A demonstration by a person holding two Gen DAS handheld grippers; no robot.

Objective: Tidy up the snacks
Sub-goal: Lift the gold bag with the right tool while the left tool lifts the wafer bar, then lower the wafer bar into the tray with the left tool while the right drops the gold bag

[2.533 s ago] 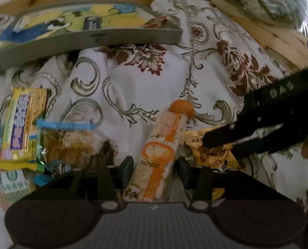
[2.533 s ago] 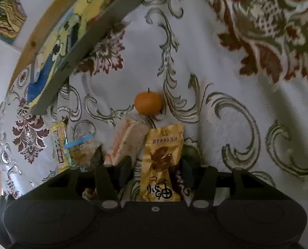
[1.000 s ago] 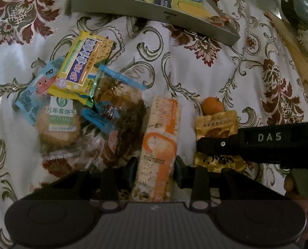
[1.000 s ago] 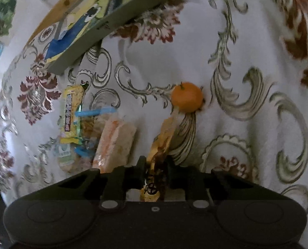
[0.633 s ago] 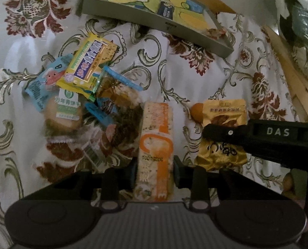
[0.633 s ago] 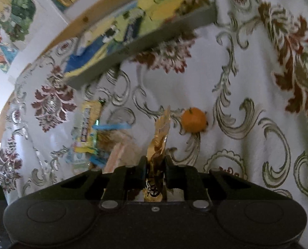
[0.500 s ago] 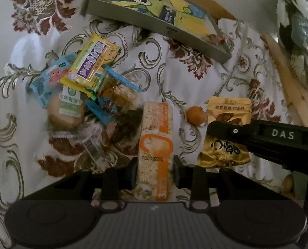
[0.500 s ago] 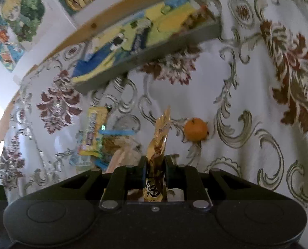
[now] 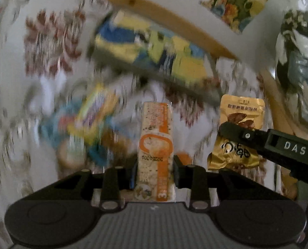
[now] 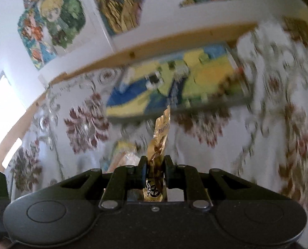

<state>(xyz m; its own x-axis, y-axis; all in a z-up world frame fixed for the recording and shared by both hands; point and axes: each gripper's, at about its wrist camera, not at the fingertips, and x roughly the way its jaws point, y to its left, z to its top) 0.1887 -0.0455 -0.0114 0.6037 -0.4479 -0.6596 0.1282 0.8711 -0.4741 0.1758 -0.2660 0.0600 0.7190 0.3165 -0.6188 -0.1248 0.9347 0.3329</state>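
Both packets are off the cloth now. Half a second ago they hung low over the pile with the camera looking down; both views have since swung up toward the wall, heavily blurred, so I read this as mid-carry toward the box, grasp step done.

Left gripper (image 9: 155, 164): pinching the long orange-and-white snack bar packet (image 9: 155, 143) across its lower part, packet upright at lower centre of the left view.

Right gripper (image 10: 155, 171): pressed together on the crinkled gold foil snack pouch (image 10: 159, 143), seen edge-on at centre of the right view. In the left view the same pouch shows face-on at mid right, clamped by the black finger marked DAS.

The shallow grey box with the blue-and-yellow cartoon lining (image 10: 174, 85) sits above both packets in frame, apart from them. The remaining loose wrappers (image 9: 85, 128) lie blurred at left centre on the white floral cloth (image 10: 87, 124), so there is more sorting left
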